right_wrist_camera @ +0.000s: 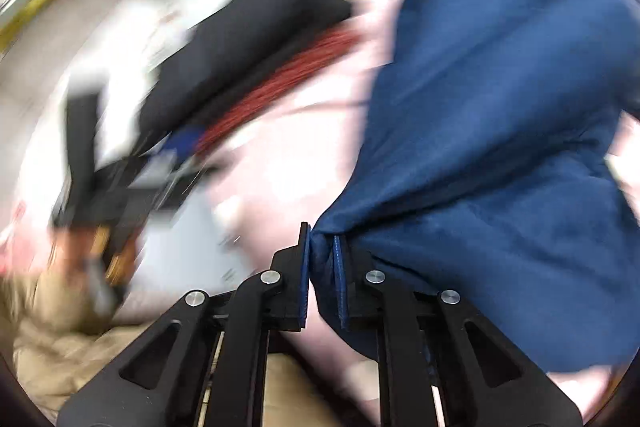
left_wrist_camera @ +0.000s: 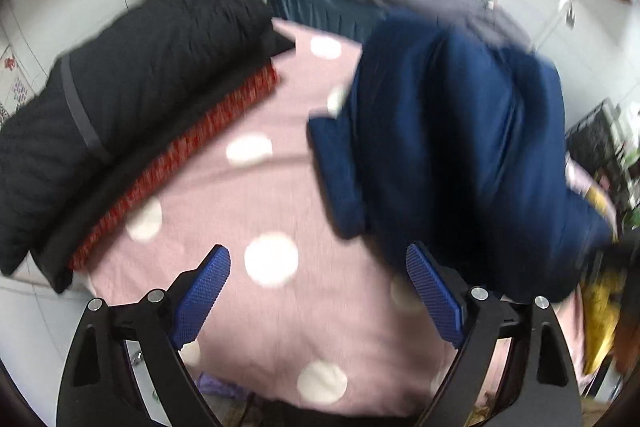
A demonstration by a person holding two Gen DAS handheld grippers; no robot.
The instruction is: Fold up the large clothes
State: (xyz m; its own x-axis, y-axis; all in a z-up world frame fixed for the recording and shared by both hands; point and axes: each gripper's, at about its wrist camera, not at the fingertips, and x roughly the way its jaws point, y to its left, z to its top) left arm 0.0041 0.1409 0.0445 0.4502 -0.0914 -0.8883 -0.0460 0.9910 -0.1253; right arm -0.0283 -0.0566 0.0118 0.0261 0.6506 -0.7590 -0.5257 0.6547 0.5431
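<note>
The large navy-blue fabric garment (right_wrist_camera: 500,131) hangs bunched over the right side of the pink cloth with white polka dots (left_wrist_camera: 256,195), a gathered edge of it pinched between the nearly closed blue-padded fingers of the right gripper (right_wrist_camera: 322,247). The left gripper (left_wrist_camera: 318,267) hovers near the cloth's near edge, fingers spread wide and holding nothing, while a folded black quilted garment (left_wrist_camera: 132,99) lies stacked on a red knitted one (left_wrist_camera: 192,155) at the far left
</note>
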